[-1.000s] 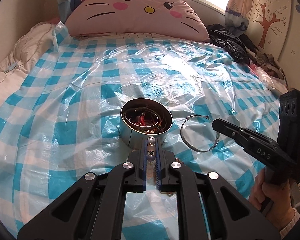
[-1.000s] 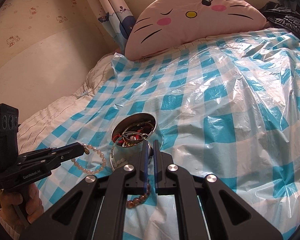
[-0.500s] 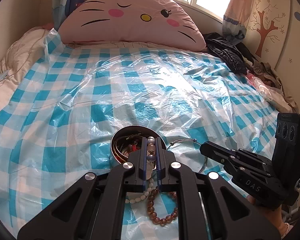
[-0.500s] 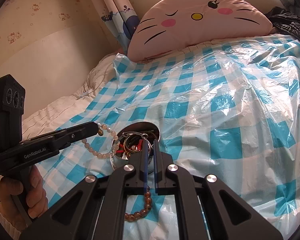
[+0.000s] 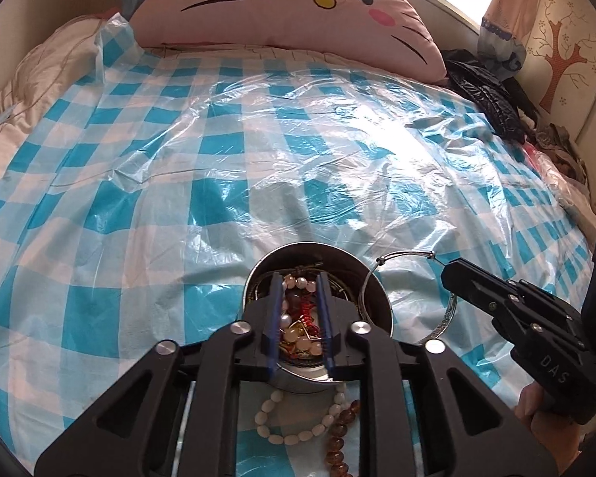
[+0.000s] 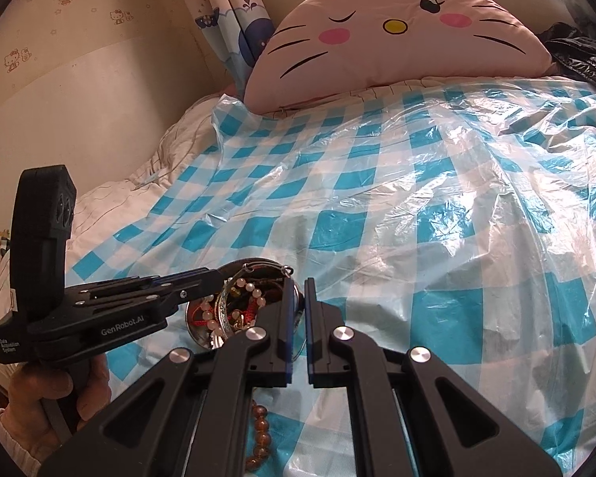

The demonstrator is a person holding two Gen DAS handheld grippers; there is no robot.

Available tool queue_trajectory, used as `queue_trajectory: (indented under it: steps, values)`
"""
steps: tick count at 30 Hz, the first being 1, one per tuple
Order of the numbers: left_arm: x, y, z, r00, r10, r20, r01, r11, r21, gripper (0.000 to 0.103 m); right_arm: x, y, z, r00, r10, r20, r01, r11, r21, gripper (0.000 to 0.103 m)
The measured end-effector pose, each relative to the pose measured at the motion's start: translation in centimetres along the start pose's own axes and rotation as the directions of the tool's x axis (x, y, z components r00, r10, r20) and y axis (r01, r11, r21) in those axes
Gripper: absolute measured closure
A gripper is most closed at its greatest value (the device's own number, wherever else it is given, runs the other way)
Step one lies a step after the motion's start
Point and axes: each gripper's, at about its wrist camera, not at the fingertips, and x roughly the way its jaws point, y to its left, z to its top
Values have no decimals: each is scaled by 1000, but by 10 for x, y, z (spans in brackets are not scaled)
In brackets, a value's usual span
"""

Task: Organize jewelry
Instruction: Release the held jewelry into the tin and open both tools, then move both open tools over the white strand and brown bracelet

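A round metal tin full of jewelry sits on the checked bed; it also shows in the right wrist view. My left gripper is open right above the tin, with a pearl bracelet lying in the tin between its fingers. My right gripper is shut on a thin silver bangle that leans on the tin's right rim. A white bead bracelet and an amber bead bracelet lie on the bed in front of the tin.
A blue-and-white checked plastic sheet covers the bed. A pink cat-face pillow lies at the head. Dark clothes are piled at the far right. A wall runs along the left side.
My left gripper carried the pearl bracelet forward over the tin and opened, and the bracelet dropped in. My right gripper stayed shut on the silver bangle beside the tin.
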Motion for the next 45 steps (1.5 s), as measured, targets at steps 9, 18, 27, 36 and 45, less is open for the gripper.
queue_trajectory:
  steps: [9,18,27,36,45]
  values:
    - [-29,29,-15,996,69,65,-64,995,-74,53,29,21,4,999,1,-48,-4,997,-75,97]
    - [-39,25,-44,990,127,55,-125,991,-39,48,55,31,2,996,-23,-91,14,995,-97,66]
    - [-21,12,-61,983,179,-31,-177,982,66,47,28,18,-2,997,-33,-68,30,999,-44,61]
    - [-6,8,-67,974,205,-95,-194,975,112,47,8,19,-41,979,-107,-172,92,991,-93,57]
    - [2,2,-69,967,229,-112,-211,965,154,47,22,43,-58,957,-169,-235,109,962,-250,51]
